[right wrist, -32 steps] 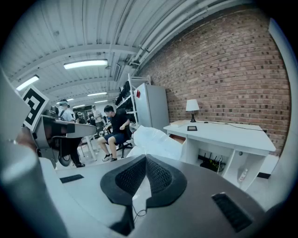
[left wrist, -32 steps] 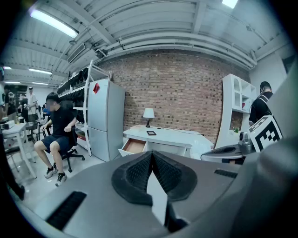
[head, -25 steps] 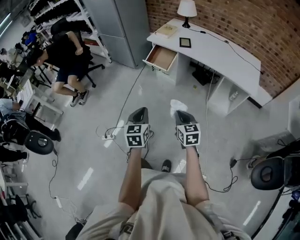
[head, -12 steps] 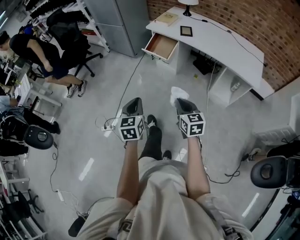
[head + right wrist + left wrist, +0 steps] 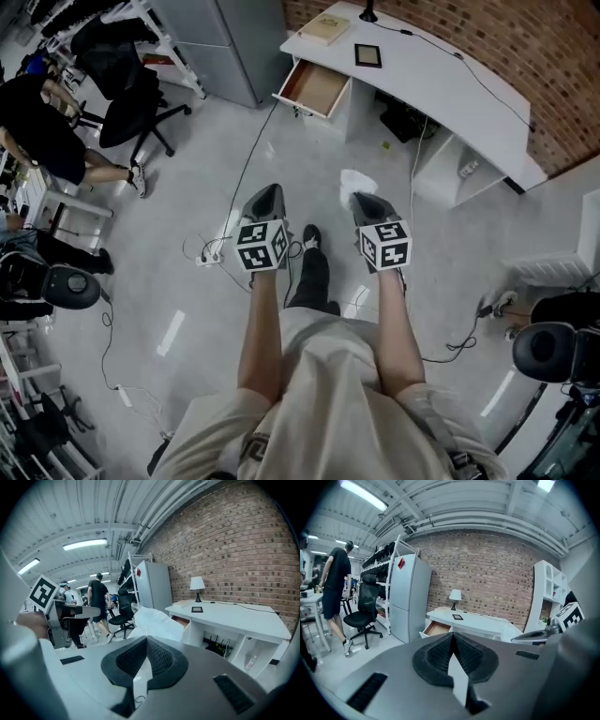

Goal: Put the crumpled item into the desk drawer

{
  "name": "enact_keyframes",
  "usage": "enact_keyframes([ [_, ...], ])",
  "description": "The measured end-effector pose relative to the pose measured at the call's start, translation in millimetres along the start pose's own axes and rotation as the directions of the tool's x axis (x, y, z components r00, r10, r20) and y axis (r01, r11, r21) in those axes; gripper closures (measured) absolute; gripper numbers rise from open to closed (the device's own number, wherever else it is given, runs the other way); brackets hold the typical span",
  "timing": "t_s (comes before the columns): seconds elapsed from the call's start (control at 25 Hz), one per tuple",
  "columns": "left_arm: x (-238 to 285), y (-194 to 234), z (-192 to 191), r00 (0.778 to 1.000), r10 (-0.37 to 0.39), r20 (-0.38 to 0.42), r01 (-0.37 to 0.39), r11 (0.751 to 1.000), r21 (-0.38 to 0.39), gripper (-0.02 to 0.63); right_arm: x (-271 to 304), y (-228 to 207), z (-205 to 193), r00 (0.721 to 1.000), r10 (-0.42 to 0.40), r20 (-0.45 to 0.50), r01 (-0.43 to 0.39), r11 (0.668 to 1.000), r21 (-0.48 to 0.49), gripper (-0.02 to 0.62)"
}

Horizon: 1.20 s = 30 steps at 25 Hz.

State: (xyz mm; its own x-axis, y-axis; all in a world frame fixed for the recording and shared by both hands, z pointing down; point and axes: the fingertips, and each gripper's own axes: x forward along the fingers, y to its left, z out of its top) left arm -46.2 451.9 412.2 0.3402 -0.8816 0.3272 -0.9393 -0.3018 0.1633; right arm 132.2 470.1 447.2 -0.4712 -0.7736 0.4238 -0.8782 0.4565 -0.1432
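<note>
1. The crumpled white item (image 5: 354, 181), thin and plastic-looking, is carried in the air by the right gripper (image 5: 364, 199). In the right gripper view the fingers (image 5: 164, 658) are clamped on a fold of it, and the bulk is bunched just past the tips.
2. The grip on an edge fold is judged adequate: the load looks light and soft, so no support from below is needed.
3. The fingers of the left gripper (image 5: 268, 195) are pressed together with nothing between them. It is held level beside the right one, and is judged to be parked for the walk.
4. Both grippers are held out over the grey floor (image 5: 450, 253), well apart from the curved white desk (image 5: 450, 84).
5. The wood-lined drawer (image 5: 317, 87) is pulled out at the desk end near the grey cabinet (image 5: 230, 37). No opening step is judged necessary, only approach and release.
6. Item surface: wrinkled, slightly glossy, faintly translucent at the folds, and puffed wider than the finger tips. Some spring-back on release is expected, so a release low inside the drawer is advised.
7. A black cable (image 5: 246, 178) is laid across the floor toward the desk and is flagged as a trip risk.
</note>
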Motion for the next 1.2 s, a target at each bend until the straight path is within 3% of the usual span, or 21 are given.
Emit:
enact_keyframes([
  [0.32, 86.2, 39.7, 34.0, 0.999, -0.002, -0.033, 0.002, 1.0, 0.013, 0.591, 86.0, -31.0, 42.7, 1.0, 0.014, -0.01, -0.014, 1.0, 0.017, 0.572],
  [0.6, 158.0, 82.9, 61.4, 0.999, -0.012, -0.046, 0.009, 0.998, -0.055, 0.591, 164.6, -50.2, 67.8, 0.998, 0.043, -0.044, -0.041, 0.998, 0.041, 0.572],
  [1.0, 258.1, 158.2, 97.3, 0.999, -0.018, -0.036, 0.015, 0.998, -0.068, 0.591, 287.4, -77.8, 114.7, 0.997, 0.051, -0.064, -0.049, 0.998, 0.031, 0.572],
  [1.2, 297.5, 174.2, 114.8, 0.996, -0.091, -0.023, 0.089, 0.993, -0.078, 0.591, 323.9, -94.2, 132.3, 0.997, 0.026, -0.069, -0.024, 0.999, 0.029, 0.572],
])
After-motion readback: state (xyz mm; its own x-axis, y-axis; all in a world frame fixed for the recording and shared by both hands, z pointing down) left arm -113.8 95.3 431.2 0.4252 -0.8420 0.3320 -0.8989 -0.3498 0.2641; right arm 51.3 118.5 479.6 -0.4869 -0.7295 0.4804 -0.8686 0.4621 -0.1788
